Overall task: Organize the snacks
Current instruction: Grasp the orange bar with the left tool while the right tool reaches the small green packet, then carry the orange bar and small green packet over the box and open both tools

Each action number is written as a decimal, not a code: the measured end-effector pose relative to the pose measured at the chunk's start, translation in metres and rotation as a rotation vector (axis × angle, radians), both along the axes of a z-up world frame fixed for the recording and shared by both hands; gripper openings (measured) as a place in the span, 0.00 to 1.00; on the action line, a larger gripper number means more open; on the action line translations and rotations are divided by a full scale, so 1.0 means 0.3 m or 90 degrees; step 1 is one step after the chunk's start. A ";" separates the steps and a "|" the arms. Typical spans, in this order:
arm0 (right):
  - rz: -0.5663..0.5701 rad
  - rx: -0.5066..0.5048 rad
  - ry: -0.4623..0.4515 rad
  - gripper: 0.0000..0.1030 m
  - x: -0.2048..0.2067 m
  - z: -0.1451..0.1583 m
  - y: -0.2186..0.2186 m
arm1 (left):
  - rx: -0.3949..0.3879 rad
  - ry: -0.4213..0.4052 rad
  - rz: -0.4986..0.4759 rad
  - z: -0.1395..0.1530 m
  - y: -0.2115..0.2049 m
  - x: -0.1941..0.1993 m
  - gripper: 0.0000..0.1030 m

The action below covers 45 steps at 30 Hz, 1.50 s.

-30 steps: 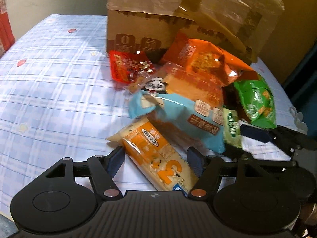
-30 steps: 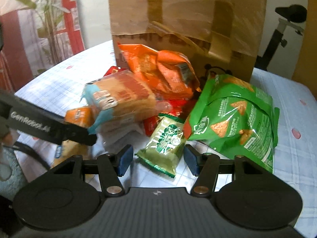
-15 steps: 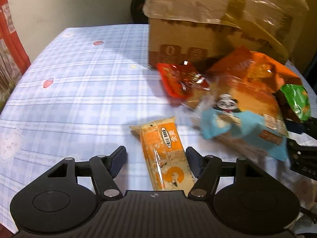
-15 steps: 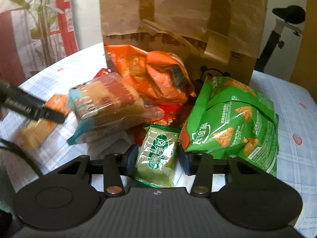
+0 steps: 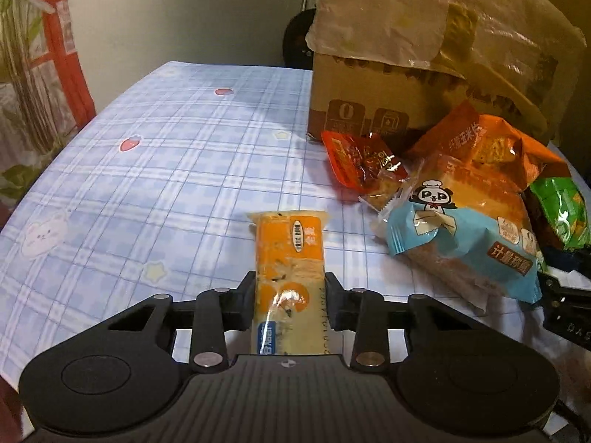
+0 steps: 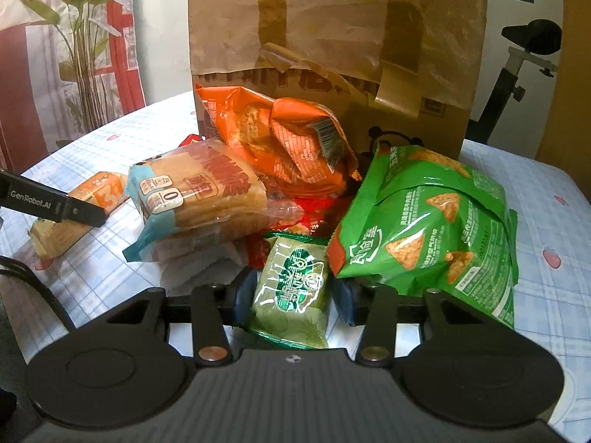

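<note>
Blue checked tablecloth (image 5: 155, 170) and the room behind

A red-patterned curtain (image 6: 122, 37) hung past the tablecloth's far left edge; a black exercise bike (image 6: 524, 48) stood beyond its right.

My count, near to far:

- Grippers: two. My left gripper (image 5: 290, 297) has its jaws closing on item one below; my right gripper (image 6: 291, 295) has item two between its fingers.
- Long orange-and-yellow bar packets (image 5: 286, 258): one, near left.
- Small green packets (image 6: 291, 288): one, near centre.
- Large green chip bags (image 6: 432, 229): one, right.
- Blue-ended bread packs (image 6: 199, 195): one, centre.
- Orange chip bags (image 6: 284, 136): one, far centre.
- Small red packets (image 5: 354, 157): one counted; more may lie hidden beneath the pile.
- Cardboard boxes (image 6: 332, 37): one, far.
- Checked tablecloths (image 5: 166, 170): one.
</note>
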State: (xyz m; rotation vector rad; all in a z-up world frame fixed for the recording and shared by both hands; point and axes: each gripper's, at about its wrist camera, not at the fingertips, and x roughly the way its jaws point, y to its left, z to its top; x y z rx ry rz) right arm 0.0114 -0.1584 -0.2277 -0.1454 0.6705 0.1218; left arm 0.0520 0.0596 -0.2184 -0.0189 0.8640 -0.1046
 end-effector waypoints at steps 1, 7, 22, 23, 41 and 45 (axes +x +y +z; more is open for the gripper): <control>0.000 0.000 0.000 0.46 0.003 -0.001 0.005 | -0.008 -0.007 0.006 0.006 0.007 -0.006 0.37; 0.002 -0.001 -0.002 0.46 0.001 -0.002 0.003 | -0.025 -0.039 0.020 0.043 0.016 -0.036 0.37; 0.005 0.044 0.008 0.40 -0.021 0.036 -0.025 | -0.020 -0.078 -0.002 0.069 -0.029 -0.097 0.37; 0.008 0.056 0.008 0.40 -0.029 0.047 -0.034 | -0.022 -0.081 -0.001 0.076 -0.025 -0.098 0.37; 0.042 0.107 -0.170 0.40 -0.054 0.433 -0.067 | -0.066 -0.204 -0.051 0.370 -0.043 -0.005 0.37; 0.030 0.080 -0.233 0.40 0.033 0.576 -0.092 | -0.064 -0.255 -0.087 0.497 -0.079 0.065 0.37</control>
